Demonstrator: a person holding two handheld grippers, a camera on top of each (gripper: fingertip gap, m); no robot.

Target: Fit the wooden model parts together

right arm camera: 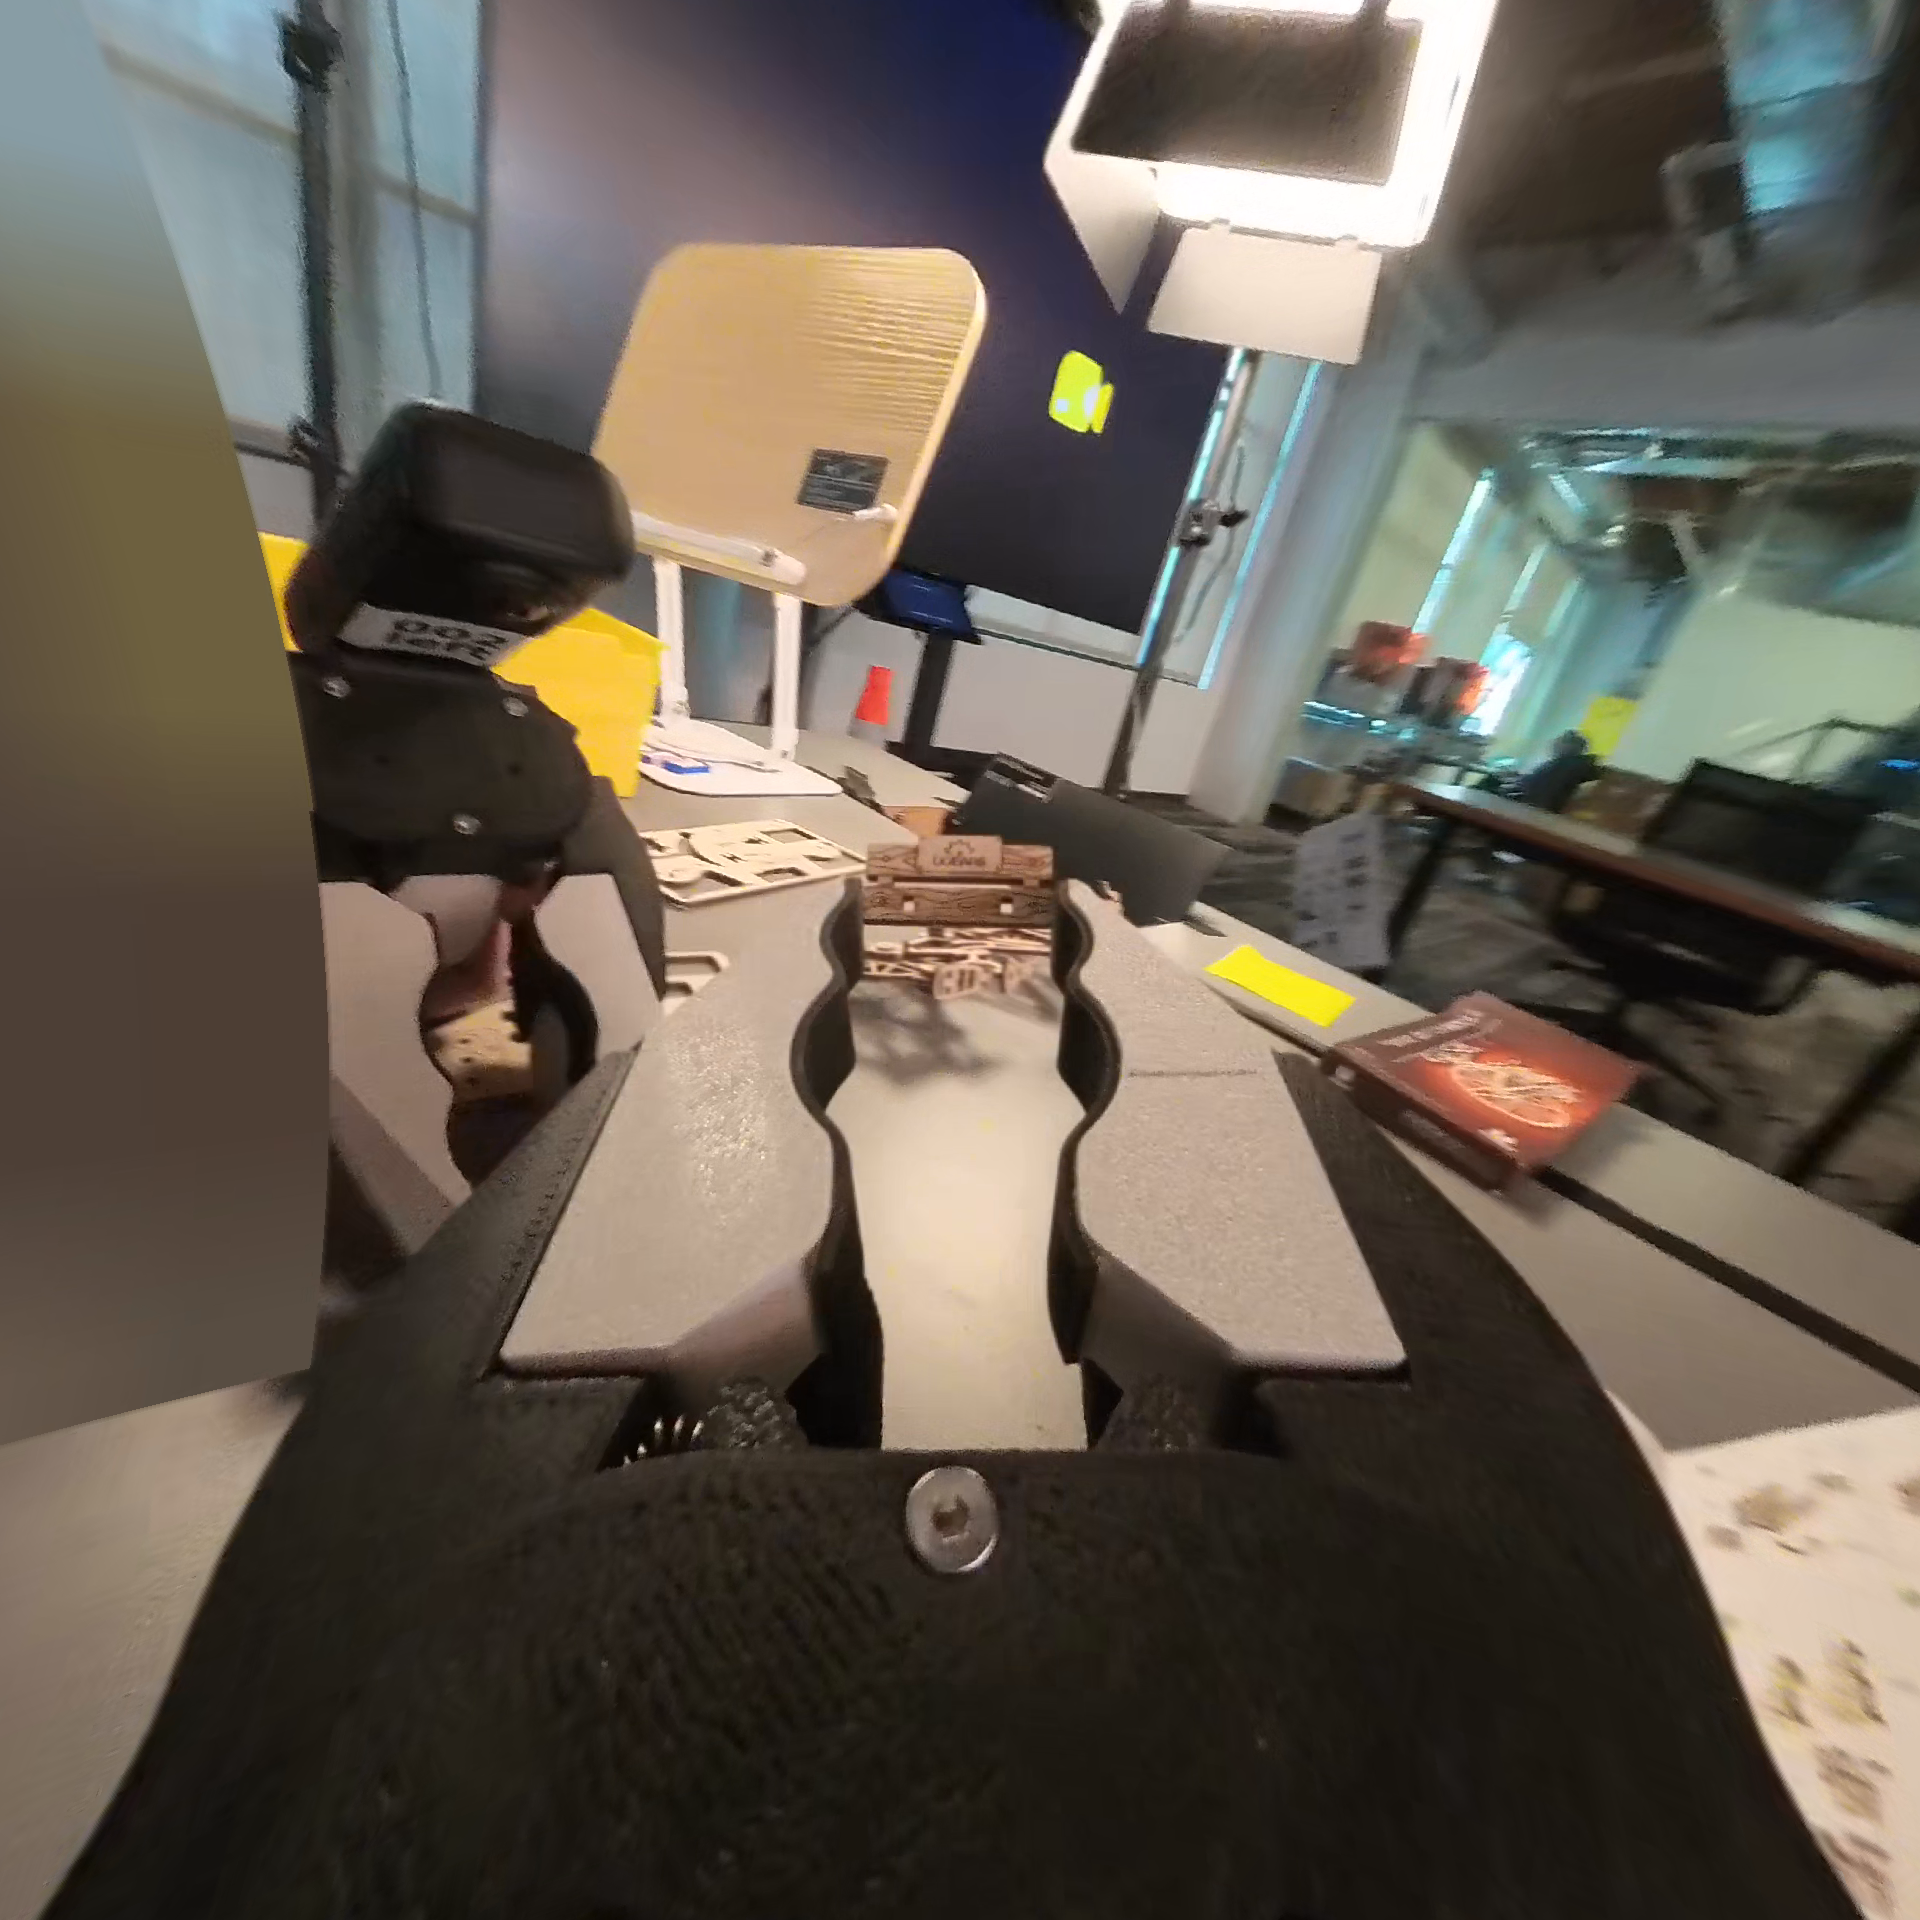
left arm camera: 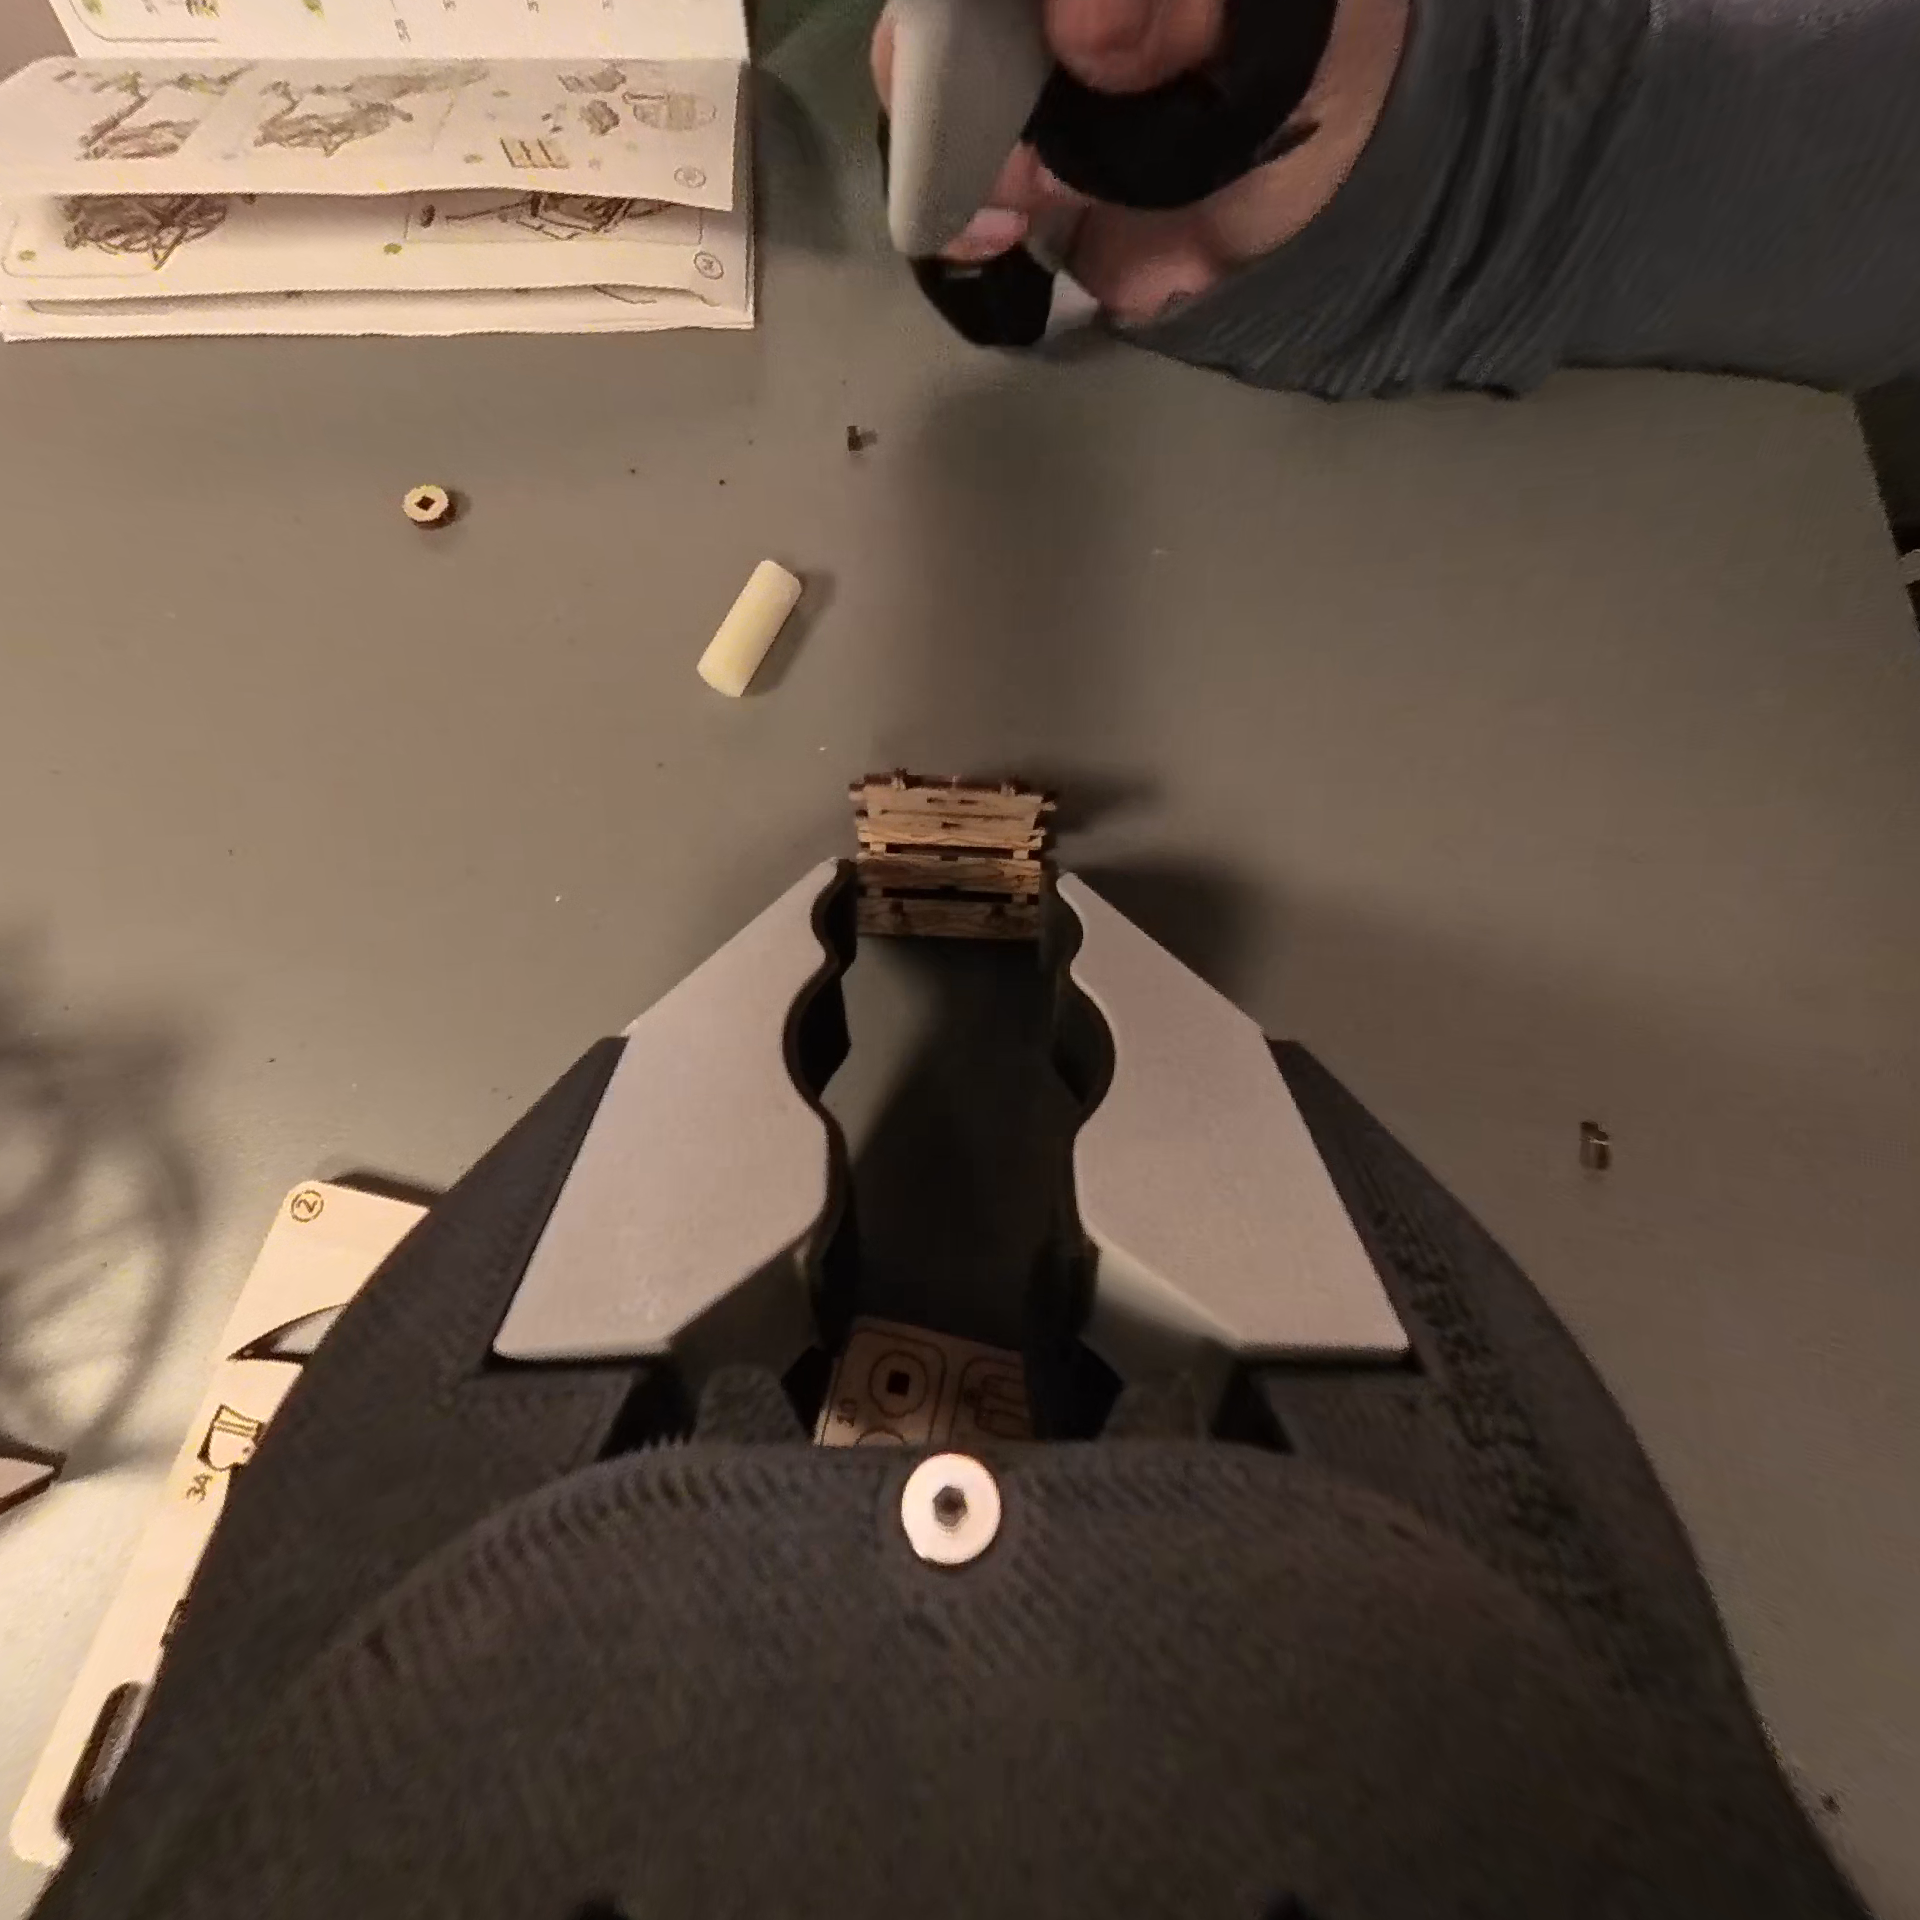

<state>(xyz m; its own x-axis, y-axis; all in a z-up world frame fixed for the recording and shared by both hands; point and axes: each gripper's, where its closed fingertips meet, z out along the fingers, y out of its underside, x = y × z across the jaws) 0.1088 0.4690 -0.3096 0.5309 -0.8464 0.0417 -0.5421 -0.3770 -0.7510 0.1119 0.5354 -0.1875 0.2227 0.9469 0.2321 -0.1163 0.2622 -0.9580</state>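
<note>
Dim, even light on the table (left arm camera: 1351, 675); blurred shadow at left. Bright overhead lamp (right arm camera: 1262, 156) glares; edges bend and smear.

Left gripper (left arm camera: 948, 899) is clamping a wooden block (left arm camera: 951, 854) at its tips above the table (left arm camera: 1351, 727). A cylinder (left arm camera: 748, 641) is lying ahead-left, a ring piece (left arm camera: 432, 508) farther left, instruction sheets (left arm camera: 374, 177) beyond. Right gripper (right arm camera: 961, 914) is pinching another wooden block (right arm camera: 958, 885), loose parts (right arm camera: 940, 966) lying beneath.

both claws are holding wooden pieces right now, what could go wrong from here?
1. Left claw pinches its wooden block only at the fingertips; a twist could pop it out.
2. Right claw grips its wooden part just as shallowly.
3. A dropped piece could land among the cut-out pieces below.
</note>
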